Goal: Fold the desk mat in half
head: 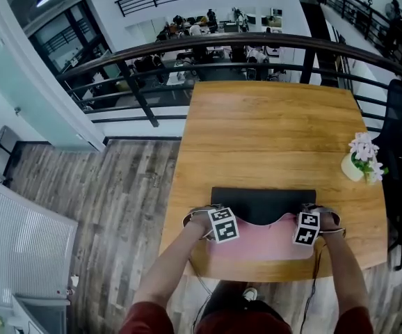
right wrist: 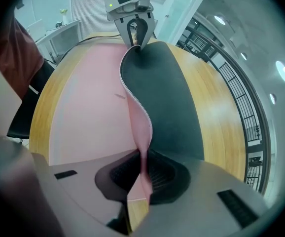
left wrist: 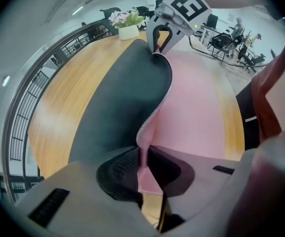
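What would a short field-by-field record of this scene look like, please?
surface: wooden table
desk mat: pink face up, black-backed far part folded over toward the person, pink near strip uncovered
left tool: shut on the mat's lifted edge
right tool: shut on the same edge, other end
edge between tools: sags in the middle
also on table: white flower pot, at the right edge, clear of the mat

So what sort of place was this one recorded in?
Most likely an open-plan office, on an upper level: the wooden table stands beside a dark railing that overlooks desks with people on the floor below. A potted flower sits on the table.
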### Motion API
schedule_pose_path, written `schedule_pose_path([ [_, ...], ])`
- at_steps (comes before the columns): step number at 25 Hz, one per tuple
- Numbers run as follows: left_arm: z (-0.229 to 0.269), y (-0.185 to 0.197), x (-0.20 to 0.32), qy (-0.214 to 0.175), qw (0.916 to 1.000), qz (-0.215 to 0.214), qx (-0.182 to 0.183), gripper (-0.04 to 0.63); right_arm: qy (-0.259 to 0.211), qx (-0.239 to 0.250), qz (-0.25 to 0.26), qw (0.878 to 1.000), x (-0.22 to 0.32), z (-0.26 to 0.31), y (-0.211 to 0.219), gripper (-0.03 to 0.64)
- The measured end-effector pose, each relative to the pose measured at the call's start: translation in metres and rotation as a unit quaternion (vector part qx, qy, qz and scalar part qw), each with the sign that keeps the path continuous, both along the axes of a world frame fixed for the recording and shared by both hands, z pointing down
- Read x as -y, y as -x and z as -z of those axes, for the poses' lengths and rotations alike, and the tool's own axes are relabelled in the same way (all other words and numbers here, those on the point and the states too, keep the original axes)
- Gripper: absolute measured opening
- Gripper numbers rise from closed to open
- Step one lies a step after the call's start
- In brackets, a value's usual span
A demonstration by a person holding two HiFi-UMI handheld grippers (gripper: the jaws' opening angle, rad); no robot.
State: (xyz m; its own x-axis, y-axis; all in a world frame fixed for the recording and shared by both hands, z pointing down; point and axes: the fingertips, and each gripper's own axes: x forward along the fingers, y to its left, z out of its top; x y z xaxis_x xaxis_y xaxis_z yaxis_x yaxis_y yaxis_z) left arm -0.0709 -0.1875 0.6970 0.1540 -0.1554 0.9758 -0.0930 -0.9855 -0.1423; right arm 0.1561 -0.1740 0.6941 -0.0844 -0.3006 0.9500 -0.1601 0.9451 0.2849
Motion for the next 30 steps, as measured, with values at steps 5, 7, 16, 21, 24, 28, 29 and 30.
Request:
schedule_pose_path([
  [5, 0.000, 0.002, -0.023, -0.007, 1.0000, -0.003, 0.006, 0.066, -0.004, 0.003, 0.002, 1.000, -0.024, 0.000, 0.001, 0.044],
  [7, -0.001, 0.003, -0.033, -0.007, 0.9999, -0.006, 0.010, 0.067, -0.006, 0.006, 0.002, 1.000, -0.034, -0.001, 0.002, 0.044],
  [16, -0.002, 0.009, -0.081, -0.012, 0.9995, -0.022, 0.021, 0.069, -0.003, 0.000, 0.020, 1.000, -0.080, -0.002, 0.007, 0.048],
  [21, -0.004, 0.012, -0.098, -0.017, 0.9989, -0.032, 0.028, 0.069, -0.011, 0.011, 0.016, 1.000, -0.103, -0.003, 0.011, 0.049],
  [24, -0.005, 0.014, -0.107, -0.024, 0.9989, -0.031, 0.028, 0.069, -0.018, 0.017, 0.010, 1.000, -0.114, -0.004, 0.011, 0.051],
  [28, -0.006, 0.016, -0.110, -0.044, 0.9982, -0.028, 0.031, 0.075, -0.037, 0.015, 0.006, 0.999, -0.118, -0.004, 0.013, 0.060],
  [29, -0.006, 0.016, -0.109, -0.050, 0.9978, -0.028, 0.032, 0.078, -0.045, 0.014, 0.006, 0.999, -0.118, -0.004, 0.013, 0.063],
  [30, -0.006, 0.015, -0.109, -0.056, 0.9975, -0.029, 0.033, 0.083, -0.054, 0.015, 0.006, 0.998, -0.118, -0.004, 0.012, 0.066],
])
